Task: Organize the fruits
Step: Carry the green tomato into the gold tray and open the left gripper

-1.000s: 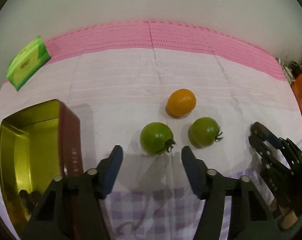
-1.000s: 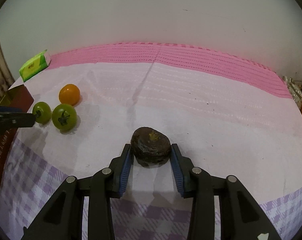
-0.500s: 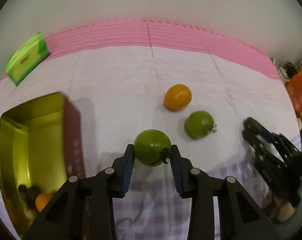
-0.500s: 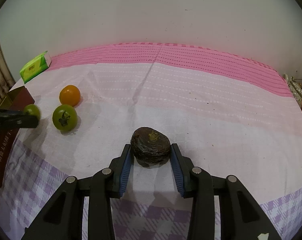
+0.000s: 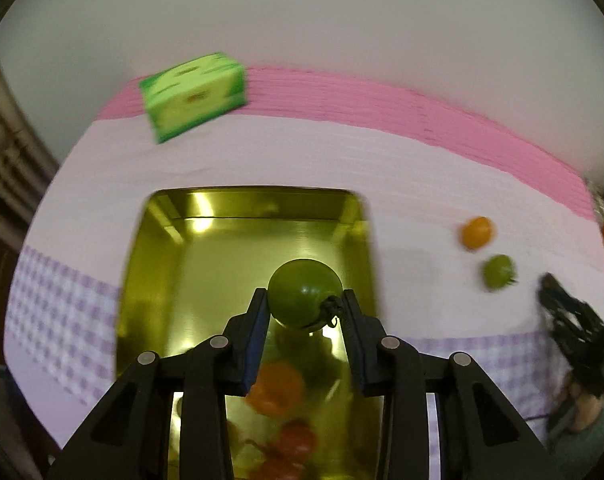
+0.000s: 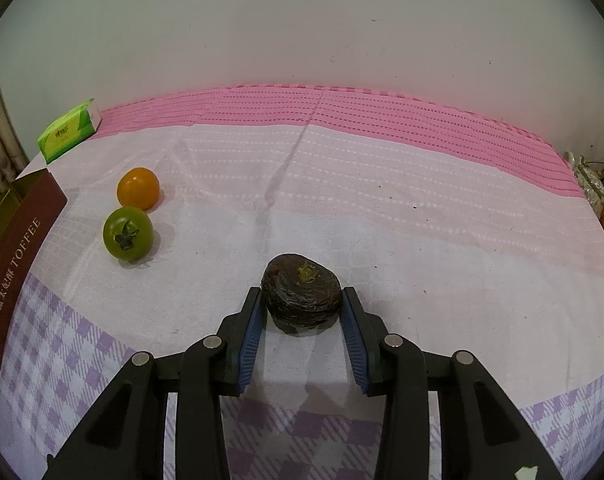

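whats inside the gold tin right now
Inside the gold tin, blurred orange and red fruits lie at the near end. The left hand-held gripper, holding a green tomato, hides the rest.

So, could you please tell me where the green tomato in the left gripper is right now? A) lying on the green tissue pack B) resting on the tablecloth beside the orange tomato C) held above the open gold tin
C: the left gripper is shut on the green tomato over the open gold tin's interior.
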Demonstrator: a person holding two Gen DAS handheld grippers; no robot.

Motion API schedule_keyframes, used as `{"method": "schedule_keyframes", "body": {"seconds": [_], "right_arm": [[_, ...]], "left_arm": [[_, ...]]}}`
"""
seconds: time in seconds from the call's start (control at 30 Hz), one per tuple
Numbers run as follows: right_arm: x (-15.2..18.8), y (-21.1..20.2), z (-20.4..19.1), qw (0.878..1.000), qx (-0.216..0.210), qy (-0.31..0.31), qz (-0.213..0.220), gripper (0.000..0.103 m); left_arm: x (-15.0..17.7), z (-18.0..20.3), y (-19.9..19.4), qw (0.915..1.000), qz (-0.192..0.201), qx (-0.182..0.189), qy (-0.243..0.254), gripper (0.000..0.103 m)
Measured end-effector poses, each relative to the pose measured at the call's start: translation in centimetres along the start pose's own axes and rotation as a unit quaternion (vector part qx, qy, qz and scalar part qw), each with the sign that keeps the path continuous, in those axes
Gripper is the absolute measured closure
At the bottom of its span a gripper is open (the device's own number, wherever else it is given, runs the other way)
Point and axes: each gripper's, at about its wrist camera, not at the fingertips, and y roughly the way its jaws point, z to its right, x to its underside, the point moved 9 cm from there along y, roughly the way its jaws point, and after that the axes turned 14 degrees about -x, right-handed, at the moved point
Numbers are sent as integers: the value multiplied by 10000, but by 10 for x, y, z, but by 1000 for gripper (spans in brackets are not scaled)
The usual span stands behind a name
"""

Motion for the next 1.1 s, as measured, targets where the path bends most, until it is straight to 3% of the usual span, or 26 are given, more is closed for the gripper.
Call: {"method": "schedule_keyframes", "body": {"seconds": [0.37,1.1], "right_arm": [[0,0,1,10000,3,-6,-6,66],[0,1,-2,10000,21,-9,-14,66]], "left_arm": [[12,-31,54,9985,-480,-226,-153,66],[22,-34,71,9970,-643,-414,-72,65]]}}
